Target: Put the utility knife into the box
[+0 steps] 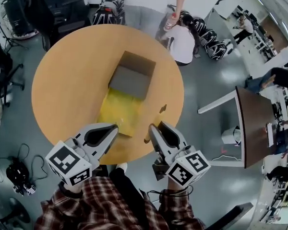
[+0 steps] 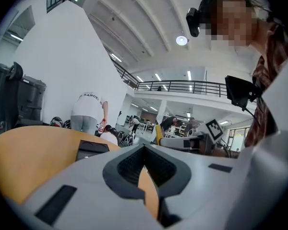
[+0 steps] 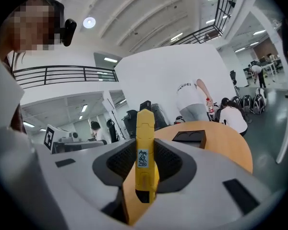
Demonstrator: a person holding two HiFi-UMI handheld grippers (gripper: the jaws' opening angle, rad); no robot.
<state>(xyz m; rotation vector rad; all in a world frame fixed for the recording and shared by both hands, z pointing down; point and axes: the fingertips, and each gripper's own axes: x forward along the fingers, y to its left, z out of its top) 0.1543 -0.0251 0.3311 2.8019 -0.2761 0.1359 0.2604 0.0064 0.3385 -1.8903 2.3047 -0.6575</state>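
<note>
a: can you read the label on the utility knife?
b: no, the print's too small.
a: and the box?
b: in the right gripper view its inside is hidden, only the top shows.

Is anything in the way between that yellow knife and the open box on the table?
Nothing visible is. The right gripper holds the utility knife, and the box lies open just ahead of it. The left gripper sits off to the side, shut and empty.
</note>
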